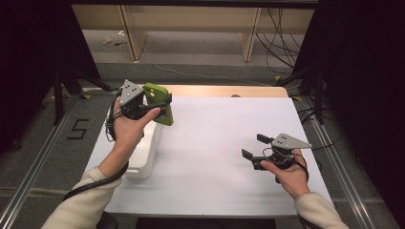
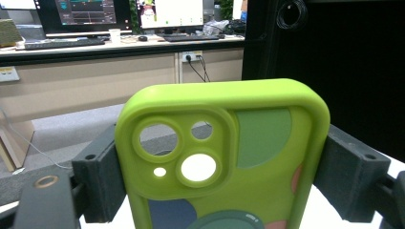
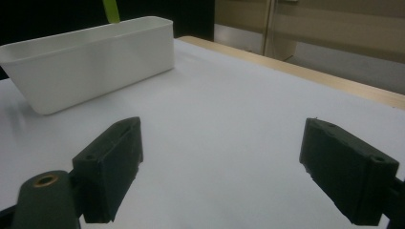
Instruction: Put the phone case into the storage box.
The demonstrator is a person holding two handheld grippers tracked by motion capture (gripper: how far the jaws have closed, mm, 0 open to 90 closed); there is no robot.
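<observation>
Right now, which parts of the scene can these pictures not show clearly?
- Lower part of the green phone case: cut off by the bottom edge of the left gripper view.
- Inside of the white bin: hidden by the left forearm in the high view; by its own wall in the right gripper view.
- Monitor contents, left gripper view: too small.

– What carries everything here?
– A desk [image 1: 215,157] with a white top, and a strip of pale wood showing along its far edge.
– And what lies on it?
– A white bin [image 1: 145,155], long and rectangular, open at the top. It sits at the left side of the desk, its near end close to the front edge.
– Anything beside it?
– No, just bare white surface from the bin across to the right edge.
</observation>
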